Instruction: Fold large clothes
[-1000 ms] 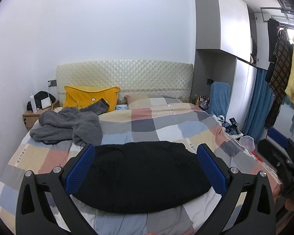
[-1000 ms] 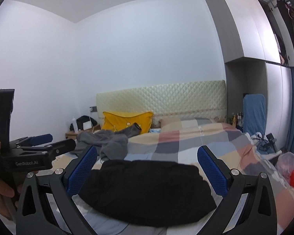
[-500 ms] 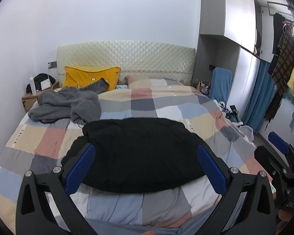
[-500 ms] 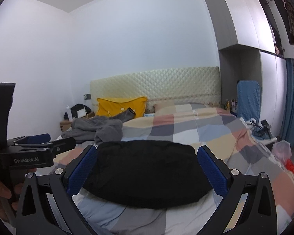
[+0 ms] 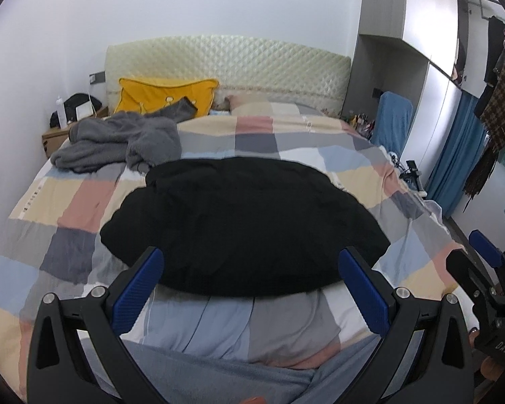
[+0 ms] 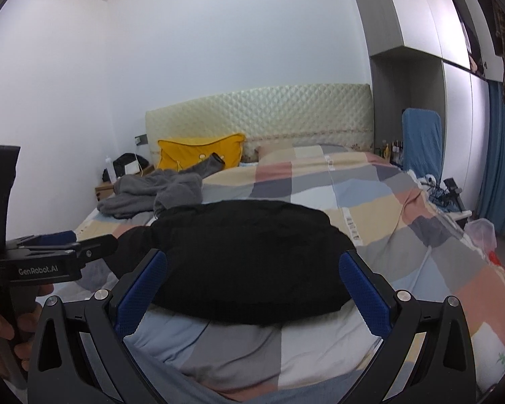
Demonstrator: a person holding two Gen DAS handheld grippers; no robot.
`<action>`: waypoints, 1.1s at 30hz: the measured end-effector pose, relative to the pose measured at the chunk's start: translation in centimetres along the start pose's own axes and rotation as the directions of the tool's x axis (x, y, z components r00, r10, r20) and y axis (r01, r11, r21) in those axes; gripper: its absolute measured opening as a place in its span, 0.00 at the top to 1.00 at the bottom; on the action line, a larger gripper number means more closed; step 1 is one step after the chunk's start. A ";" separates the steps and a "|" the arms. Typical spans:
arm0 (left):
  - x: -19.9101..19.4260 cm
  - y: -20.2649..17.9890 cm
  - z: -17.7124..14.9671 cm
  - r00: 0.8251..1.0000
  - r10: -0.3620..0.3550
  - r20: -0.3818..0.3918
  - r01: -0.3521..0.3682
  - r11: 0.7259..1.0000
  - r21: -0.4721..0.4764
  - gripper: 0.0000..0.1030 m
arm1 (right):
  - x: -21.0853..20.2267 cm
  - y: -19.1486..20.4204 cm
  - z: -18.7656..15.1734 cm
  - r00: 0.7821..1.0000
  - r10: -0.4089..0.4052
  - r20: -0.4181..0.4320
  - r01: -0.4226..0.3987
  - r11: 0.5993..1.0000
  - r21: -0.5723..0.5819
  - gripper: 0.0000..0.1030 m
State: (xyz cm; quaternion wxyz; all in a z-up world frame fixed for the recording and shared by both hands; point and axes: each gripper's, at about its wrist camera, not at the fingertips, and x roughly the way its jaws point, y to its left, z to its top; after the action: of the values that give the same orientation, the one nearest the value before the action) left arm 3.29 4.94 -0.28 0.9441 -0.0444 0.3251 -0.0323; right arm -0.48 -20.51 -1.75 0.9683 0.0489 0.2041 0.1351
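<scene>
Bed (image 5: 67, 212): checked quilt in peach, grey, blue and cream; quilted headboard at the far end; carries both garments.
Black garment (image 5: 245, 225): lying flat on the near half of the bed, centred, a broad dark slab; long axis running left to right across the bed, parallel to the near edge; near hem curved and facing the viewer; a narrower lobe, possibly a sleeve or shoulder, poking toward the far left. Which end is collar: cannot tell, fabric too dark.
Grey garment (image 5: 118, 141): crumpled heap at the far left, just touching or just beside the black one's far-left corner, one sleeve draped onto the yellow pillow (image 5: 158, 94).
Step in hand: judged as between folds, both tools raised off the cloth and lined up toward the near hem.
Left gripper (image 5: 250, 289): spread wide, holding nothing, above the near edge of the bed.
Right gripper (image 6: 252, 291): likewise spread wide and bare, beside its partner.
Next move: probably lowering both tools to two points of the near hem, pinching through all layers, then carrying that edge away toward the headboard.
</scene>
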 end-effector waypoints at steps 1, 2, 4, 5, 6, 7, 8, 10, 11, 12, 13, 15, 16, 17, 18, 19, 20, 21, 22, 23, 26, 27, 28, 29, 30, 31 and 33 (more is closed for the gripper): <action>0.2 0.1 -0.2 1.000 0.003 -0.007 -0.003 1.000 -0.004 0.00 | 0.1 -0.1 -0.2 1.000 0.003 -0.004 -0.003 1.000 0.003 0.00; 0.3 0.0 -0.5 1.000 0.004 -0.014 -0.004 1.000 -0.008 0.00 | 0.2 -0.1 -0.3 1.000 0.003 -0.008 -0.003 1.000 0.003 0.00; 0.6 0.1 -0.8 1.000 0.006 -0.026 -0.006 1.000 -0.010 0.00 | 0.5 0.0 -0.5 1.000 0.002 -0.017 -0.002 1.000 -0.003 0.00; 0.7 0.1 -1.0 0.999 0.011 -0.030 -0.011 1.000 -0.009 0.00 | 0.6 0.1 -0.6 1.000 0.001 -0.021 -0.001 1.000 -0.004 0.00; 0.7 0.2 -1.1 0.999 0.016 -0.033 -0.016 1.000 -0.009 0.00 | 0.8 0.1 -0.8 1.000 0.003 -0.024 -0.003 1.000 -0.004 0.00; 0.9 0.3 -1.1 0.999 0.019 -0.035 -0.019 1.000 -0.009 0.00 | 1.0 0.1 -0.8 1.000 0.004 -0.029 -0.004 1.000 -0.003 0.00; 0.9 0.4 -1.2 0.999 0.023 -0.039 -0.023 1.000 -0.012 0.00 | 1.2 0.1 -1.0 0.999 0.005 -0.037 -0.005 1.000 -0.001 0.00; 1.1 0.6 -1.3 0.999 0.025 -0.043 -0.026 0.999 -0.019 0.00 | 1.6 0.0 -1.1 0.999 0.007 -0.050 -0.007 1.000 0.003 0.00; 1.1 0.6 -1.4 0.999 0.029 -0.044 -0.030 0.999 -0.022 0.00 | 1.8 0.0 -1.2 0.999 0.005 -0.054 -0.005 1.000 0.004 0.00; 1.2 0.6 -1.4 0.998 0.032 -0.047 -0.033 0.999 -0.022 0.00 | 1.8 0.0 -1.4 0.998 0.001 -0.057 -0.001 1.000 0.003 0.00; 1.3 0.7 -1.4 0.998 0.033 -0.049 -0.034 0.999 -0.020 0.00 | 1.9 -0.1 -1.5 0.998 0.001 -0.058 0.000 1.000 0.002 0.00; 1.4 0.6 -1.4 0.998 0.040 -0.054 -0.042 0.999 -0.021 0.00 | 1.9 -0.1 -1.5 0.998 0.002 -0.059 -0.001 1.000 0.003 0.00; 1.4 0.7 -1.5 0.998 0.041 -0.056 -0.043 0.999 -0.028 0.00 | 1.9 -0.2 -1.4 0.998 0.003 -0.059 -0.002 1.000 0.005 0.00; 1.4 0.9 -1.5 0.997 0.041 -0.058 -0.043 0.998 -0.035 0.00 | 1.9 -0.2 -1.4 0.998 0.004 -0.059 -0.004 1.000 0.007 0.00; 1.2 1.1 -1.4 0.998 0.038 -0.057 -0.041 0.998 -0.045 0.00 | 2.0 -0.2 -1.4 0.998 0.004 -0.059 -0.004 1.000 0.007 0.00; 1.2 1.2 -1.4 0.998 0.037 -0.056 -0.040 0.998 -0.049 0.00 | 2.0 -0.2 -1.4 0.998 0.004 -0.060 -0.003 1.000 0.007 0.00; 1.1 1.2 -1.3 0.998 0.041 -0.055 -0.044 0.998 -0.051 0.00 | 2.0 -0.2 -1.3 0.998 0.004 -0.060 -0.003 1.000 0.006 0.00; 1.1 1.2 -1.3 0.998 0.044 -0.053 -0.046 0.998 -0.050 0.00 | 2.0 -0.3 -1.3 0.998 0.004 -0.061 -0.004 1.000 0.006 0.00; 1.1 1.2 -1.2 0.998 0.046 -0.052 -0.048 0.998 -0.047 0.00 | 2.0 -0.3 -1.3 0.998 0.004 -0.062 -0.004 1.000 0.007 0.00; 1.1 1.1 -1.2 0.997 0.047 -0.054 -0.050 0.998 -0.045 0.00 | 2.1 -0.2 -1.3 0.998 0.004 -0.064 -0.004 1.000 0.007 0.00; 1.1 1.1 -1.2 0.997 0.048 -0.057 -0.051 0.998 -0.045 0.00 | 2.2 -0.4 -1.5 0.997 0.006 -0.072 -0.005 1.000 0.012 0.00; 1.1 1.1 -1.3 0.997 0.048 -0.058 -0.051 0.998 -0.043 0.00 | 2.2 -0.4 -1.5 0.997 0.006 -0.073 -0.005 1.000 0.012 0.00; 1.1 1.1 -1.3 0.997 0.048 -0.060 -0.050 0.998 -0.041 0.00 | 2.2 -0.4 -1.5 0.997 0.005 -0.074 -0.004 1.000 0.011 0.00; 1.1 1.2 -1.4 0.997 0.049 -0.061 -0.051 0.998 -0.038 0.00 | 2.2 -0.4 -1.5 0.997 0.004 -0.074 -0.003 1.000 0.011 0.00; 1.1 1.2 -1.5 0.997 0.050 -0.061 -0.053 0.998 -0.036 0.00 | 2.3 -0.5 -1.5 0.997 0.005 -0.074 -0.004 1.000 0.012 0.00; 1.1 1.3 -1.5 0.997 0.052 -0.062 -0.054 0.998 -0.035 0.00 | 2.3 -0.5 -1.4 0.997 0.007 -0.074 -0.006 1.000 0.012 0.00; 1.0 1.4 -1.5 0.997 0.052 -0.064 -0.054 0.998 -0.037 0.00 | 2.4 -0.5 -1.5 0.997 0.005 -0.074 -0.004 1.000 0.010 0.00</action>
State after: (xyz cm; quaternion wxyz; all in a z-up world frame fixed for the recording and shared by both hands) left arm 3.18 6.15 -2.26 0.9328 -0.0529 0.3565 -0.0024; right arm 1.10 -20.23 -4.04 0.9596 0.0489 0.2404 0.1381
